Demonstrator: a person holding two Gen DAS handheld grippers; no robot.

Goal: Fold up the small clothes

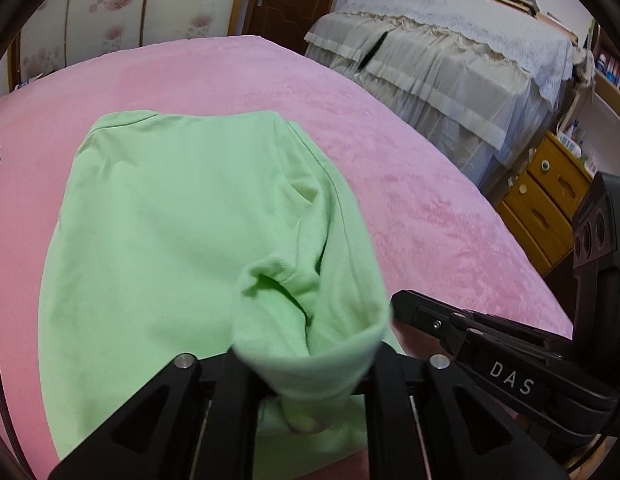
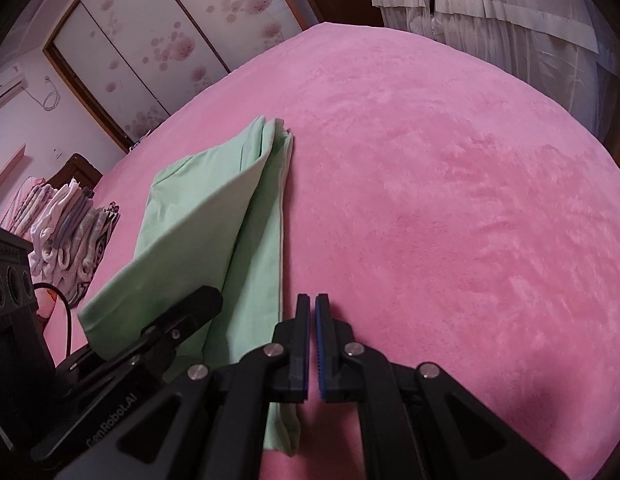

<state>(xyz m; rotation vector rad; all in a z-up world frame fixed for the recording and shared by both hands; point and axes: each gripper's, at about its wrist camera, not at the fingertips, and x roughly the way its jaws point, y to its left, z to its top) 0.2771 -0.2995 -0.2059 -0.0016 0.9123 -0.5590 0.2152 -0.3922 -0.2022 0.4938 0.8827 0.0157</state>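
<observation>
Left wrist view: green garment [image 1: 182, 220] bunched between left gripper [image 1: 310, 376] jaws; right gripper [image 2: 313, 344] jaws together, empty.

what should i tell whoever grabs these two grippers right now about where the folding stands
Left gripper: a bunched edge of the green garment sits between its fingers, folded over; whether the pads press on it is unclear.
Right gripper: shut, empty, over the pink bedspread just right of the garment.
Done: one side of the garment is folded inward, lying on the bed.
Left: lay the held part down, flatten it, finish the folds, then probably add it to the stack of folded clothes at the far left.
</observation>
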